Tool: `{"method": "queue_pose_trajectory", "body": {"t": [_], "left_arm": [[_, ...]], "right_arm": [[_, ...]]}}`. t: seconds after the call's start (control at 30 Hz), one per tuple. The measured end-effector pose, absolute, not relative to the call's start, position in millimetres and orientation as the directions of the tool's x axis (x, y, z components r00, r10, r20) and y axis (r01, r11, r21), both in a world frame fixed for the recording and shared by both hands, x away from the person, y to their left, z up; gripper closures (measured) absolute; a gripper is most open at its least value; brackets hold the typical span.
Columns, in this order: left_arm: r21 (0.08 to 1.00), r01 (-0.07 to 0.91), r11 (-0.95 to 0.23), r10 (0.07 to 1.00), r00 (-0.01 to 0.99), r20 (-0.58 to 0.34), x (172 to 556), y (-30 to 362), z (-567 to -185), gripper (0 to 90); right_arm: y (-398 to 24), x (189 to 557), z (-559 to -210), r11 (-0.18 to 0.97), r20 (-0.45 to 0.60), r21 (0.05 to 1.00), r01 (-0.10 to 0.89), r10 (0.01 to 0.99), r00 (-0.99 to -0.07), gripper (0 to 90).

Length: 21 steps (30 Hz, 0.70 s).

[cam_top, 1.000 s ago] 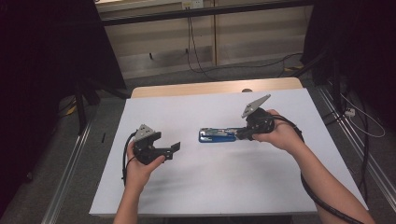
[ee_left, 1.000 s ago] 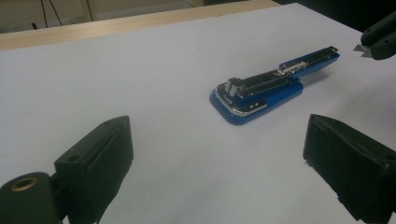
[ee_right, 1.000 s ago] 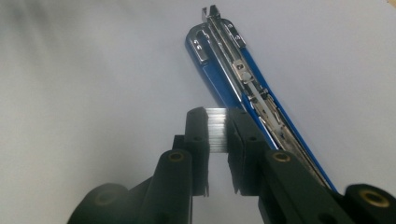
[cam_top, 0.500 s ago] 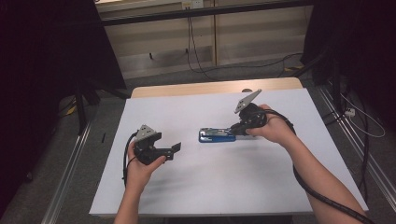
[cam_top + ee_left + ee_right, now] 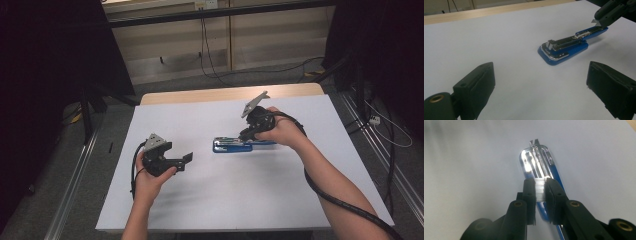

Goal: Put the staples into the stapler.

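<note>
Right tongs (image 5: 540,188) pinch staples (image 5: 540,190) over stapler (image 5: 536,157).

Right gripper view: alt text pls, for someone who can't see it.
The right tool pinches a strip of staples between its two black jaws, just above the open blue stapler's shiny metal channel. The stapler lies on a white table, pointing away from the camera.
</note>
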<state>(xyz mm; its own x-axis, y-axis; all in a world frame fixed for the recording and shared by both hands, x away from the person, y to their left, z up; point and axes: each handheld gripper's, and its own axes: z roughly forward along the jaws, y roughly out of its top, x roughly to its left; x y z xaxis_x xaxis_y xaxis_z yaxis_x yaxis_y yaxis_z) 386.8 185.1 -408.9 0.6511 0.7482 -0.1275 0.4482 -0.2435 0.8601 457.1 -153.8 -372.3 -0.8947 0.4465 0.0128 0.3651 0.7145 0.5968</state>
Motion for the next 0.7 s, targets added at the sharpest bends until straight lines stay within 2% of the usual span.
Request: {"method": "queue_pose_trajectory", "body": {"t": [0.7], "left_arm": [[0.855,0.454,-0.250,0.751,0.648,-0.124,385.9,185.5,-410.5,8.2]], "right_arm": [[-134.0,475.1,-372.6,0.760,-0.012,0.569,0.314,0.390,-0.921,79.1]]}}
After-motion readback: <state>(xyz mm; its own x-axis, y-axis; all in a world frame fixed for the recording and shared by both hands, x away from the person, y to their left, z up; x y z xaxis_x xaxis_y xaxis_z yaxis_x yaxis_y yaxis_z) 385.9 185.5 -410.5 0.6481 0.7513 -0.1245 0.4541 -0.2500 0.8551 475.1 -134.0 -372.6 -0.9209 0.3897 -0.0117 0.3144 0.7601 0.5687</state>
